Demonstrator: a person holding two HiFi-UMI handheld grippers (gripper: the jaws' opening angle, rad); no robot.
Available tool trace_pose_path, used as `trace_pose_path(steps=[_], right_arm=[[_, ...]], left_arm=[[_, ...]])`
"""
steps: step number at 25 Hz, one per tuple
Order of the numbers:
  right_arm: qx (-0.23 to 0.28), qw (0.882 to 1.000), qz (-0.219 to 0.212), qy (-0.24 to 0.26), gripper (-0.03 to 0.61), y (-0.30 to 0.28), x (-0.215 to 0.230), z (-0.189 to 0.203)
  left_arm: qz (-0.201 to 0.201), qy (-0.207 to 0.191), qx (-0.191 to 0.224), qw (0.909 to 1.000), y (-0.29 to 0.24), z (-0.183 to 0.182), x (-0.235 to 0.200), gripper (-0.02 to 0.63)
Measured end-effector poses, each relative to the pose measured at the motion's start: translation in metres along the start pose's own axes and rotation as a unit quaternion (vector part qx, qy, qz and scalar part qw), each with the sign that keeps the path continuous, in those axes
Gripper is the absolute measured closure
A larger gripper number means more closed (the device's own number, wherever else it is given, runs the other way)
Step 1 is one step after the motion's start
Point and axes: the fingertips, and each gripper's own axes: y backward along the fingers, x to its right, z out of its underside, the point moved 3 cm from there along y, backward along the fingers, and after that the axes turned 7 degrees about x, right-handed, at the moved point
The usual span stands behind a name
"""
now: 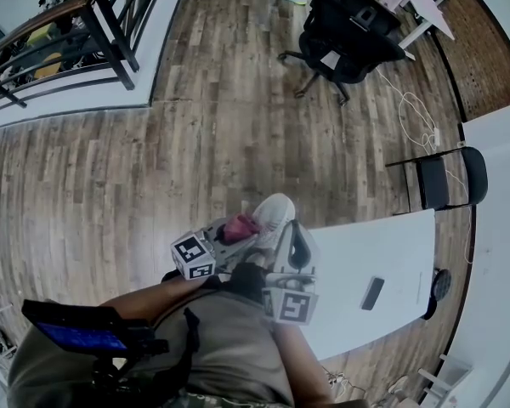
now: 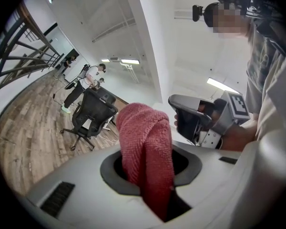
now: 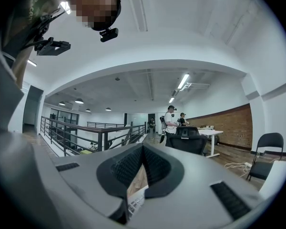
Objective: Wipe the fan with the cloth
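Grey left hand-held gripper (image 1: 245,228) and right hand-held gripper (image 1: 296,238) carry black-and-white marker cubes (image 1: 194,256); the T-shirt (image 1: 229,347) is olive.

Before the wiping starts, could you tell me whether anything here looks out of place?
Nothing looks spilled or damaged. One oddity: the left gripper grips the red cloth, yet no fan shows in any view.

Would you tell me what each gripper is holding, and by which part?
The left gripper clamps a bunched fold of the red cloth; the right gripper is shut, empty.
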Motion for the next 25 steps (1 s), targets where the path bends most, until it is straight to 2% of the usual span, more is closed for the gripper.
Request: trace_pose_path(steps=[3,9,12,15,19,25], right_arm=[[0.000,1.000,0.000,0.000,0.578,0.001,0.000,0.000],[-0.004,1.000,0.007,-0.001,0.578,0.002,0.003,0.002],[-0.002,1.000,0.010,-0.001,0.578,0.004,0.004,0.000],[0.001,1.000,0.014,0.002,0.578,0.005,0.006,-0.002],[0.003,1.000,0.017,0.004,0.578,0.005,0.005,-0.004],[0.000,1.000,0.025,0.011,0.578,0.004,0.009,-0.004]], left_arm=[[-0.013,0.021,-0.001,0.9997,0.004,0.005,-0.006,0.486],[-0.043,0.026,-0.030,0.9983,0.008,0.019,-0.023,0.500],[-0.053,0.028,-0.025,0.9979,0.008,0.010,-0.025,0.500],[-0.039,0.012,0.000,0.9992,-0.001,-0.015,-0.019,0.500],[-0.004,-0.061,0.028,0.9977,-0.030,-0.052,-0.003,0.500],[0.023,-0.056,0.057,0.9966,-0.078,-0.075,-0.004,0.500]])
